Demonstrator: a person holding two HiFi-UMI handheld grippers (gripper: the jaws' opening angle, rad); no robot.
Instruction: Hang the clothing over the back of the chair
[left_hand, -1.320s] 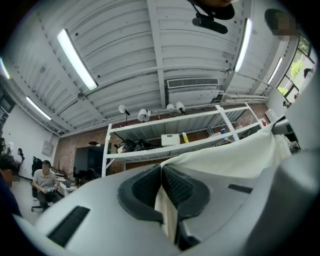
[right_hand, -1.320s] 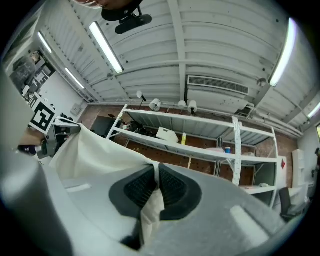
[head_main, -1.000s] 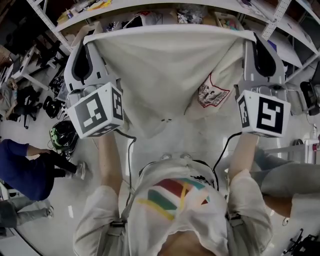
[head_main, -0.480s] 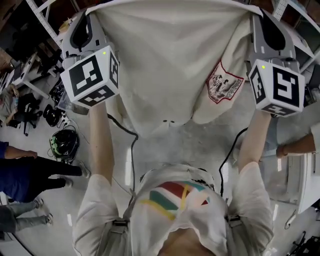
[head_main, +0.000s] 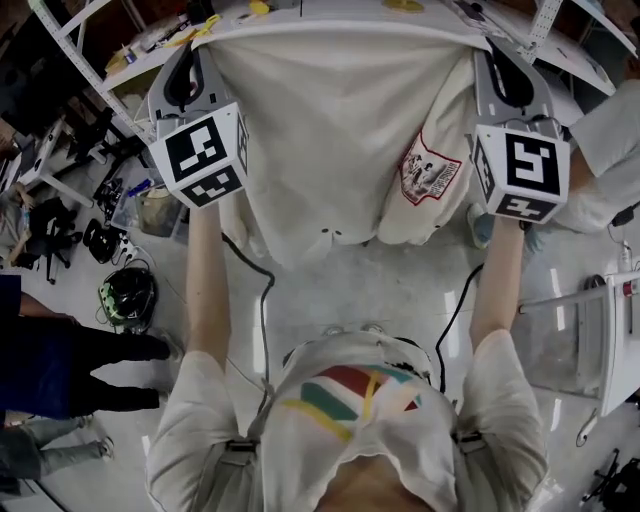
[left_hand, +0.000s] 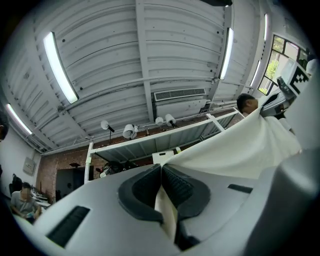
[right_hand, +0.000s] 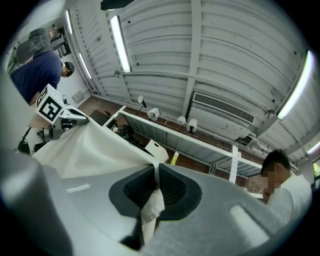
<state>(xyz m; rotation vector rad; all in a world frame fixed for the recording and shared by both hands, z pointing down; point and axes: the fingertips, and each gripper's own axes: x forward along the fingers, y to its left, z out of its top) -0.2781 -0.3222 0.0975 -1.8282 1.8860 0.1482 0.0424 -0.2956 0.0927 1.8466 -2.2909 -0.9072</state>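
A cream shirt (head_main: 330, 130) with a red-edged patch (head_main: 430, 170) hangs spread wide between my two grippers, held high in front of me. My left gripper (head_main: 205, 48) is shut on the shirt's upper left edge, and the cloth (left_hand: 240, 150) runs out from between its dark pads (left_hand: 175, 185). My right gripper (head_main: 490, 50) is shut on the upper right edge, with a fold of shirt (right_hand: 90, 145) pinched between its pads (right_hand: 172, 187). The top hem is taut between them. The shirt hides what stands behind it, and I cannot make out a chair.
A metal shelf rack (head_main: 120, 70) with small items runs across the back, above the shirt. People stand at the left (head_main: 60, 350) and right (head_main: 610, 150). A helmet (head_main: 128, 295) lies on the floor at the left. A white frame (head_main: 610, 340) stands at the right.
Both grippers have carried the stretched shirt forward and slightly up, away from my body. Both grips are unchanged. The dark-clothed person at the left has shifted.
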